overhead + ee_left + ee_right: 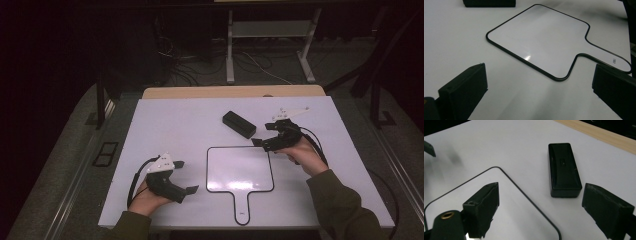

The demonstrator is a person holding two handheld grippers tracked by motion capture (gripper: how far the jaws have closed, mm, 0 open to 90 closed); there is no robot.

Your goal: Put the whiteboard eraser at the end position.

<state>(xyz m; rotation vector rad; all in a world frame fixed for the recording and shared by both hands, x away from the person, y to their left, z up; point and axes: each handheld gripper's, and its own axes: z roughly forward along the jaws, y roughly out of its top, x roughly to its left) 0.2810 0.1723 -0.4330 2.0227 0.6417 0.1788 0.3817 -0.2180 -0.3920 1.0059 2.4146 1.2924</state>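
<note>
Two grippers are standing released, holding nothing: the right gripper [540, 210] is aiming its parted fingers [482, 206] at the black rectangular plastic eraser block [563, 169] lying just ahead of them, seemingly lining up a grasp, while the left gripper [536, 87] is waiting before the white paddle-shaped, black-rimmed board [541, 37].

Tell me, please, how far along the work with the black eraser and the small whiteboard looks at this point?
Early stage. Nothing looks done: the whiteboard lies flat and blank on the table, and the black eraser sits beyond its far edge, untouched. In hand: the right gripper hangs near the eraser with jaws open and empty. The left gripper waits open beside the board. Grasping the eraser and using it probably remains.
</note>
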